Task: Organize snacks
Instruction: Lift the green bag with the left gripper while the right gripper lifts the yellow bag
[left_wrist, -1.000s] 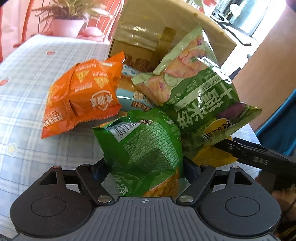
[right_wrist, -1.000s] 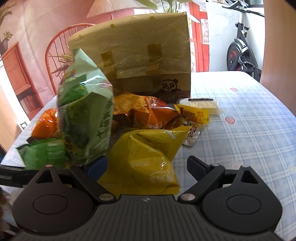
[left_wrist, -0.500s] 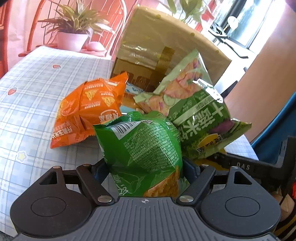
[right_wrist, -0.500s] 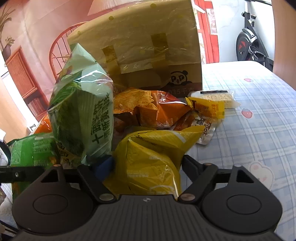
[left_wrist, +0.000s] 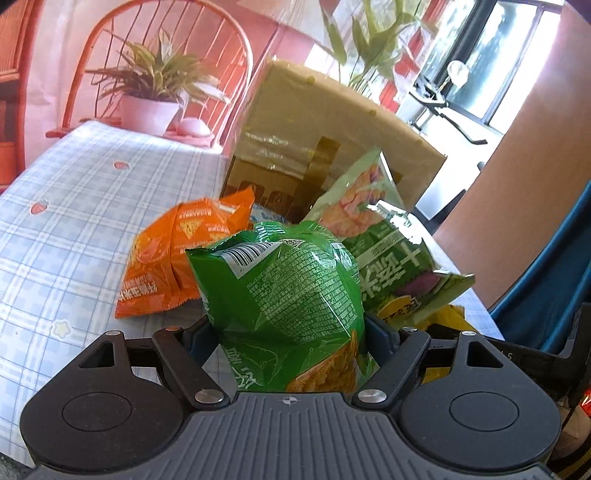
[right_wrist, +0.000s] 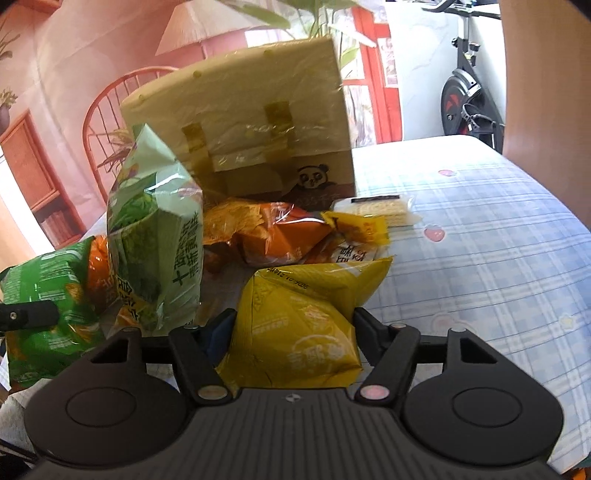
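Since earlier frame: right gripper (right_wrist: 293, 326) jaws narrowed, closing on crinkled yellow foil snack bag (right_wrist: 299, 317) lying on checked tablecloth (right_wrist: 480, 258). Left gripper (left_wrist: 286, 328) pinches bright green foil chip bag (left_wrist: 284, 295), raised higher than before. Orange chip bag (left_wrist: 177, 254) on cloth near tall cardboard box (left_wrist: 314, 147).

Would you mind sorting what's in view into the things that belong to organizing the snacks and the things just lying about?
Part of the job:
- green snack bag
- yellow snack bag
- tall pale green bag
- orange chip bag
- cardboard box

Just lying about:
- potted plant
- red chair
- exercise bike
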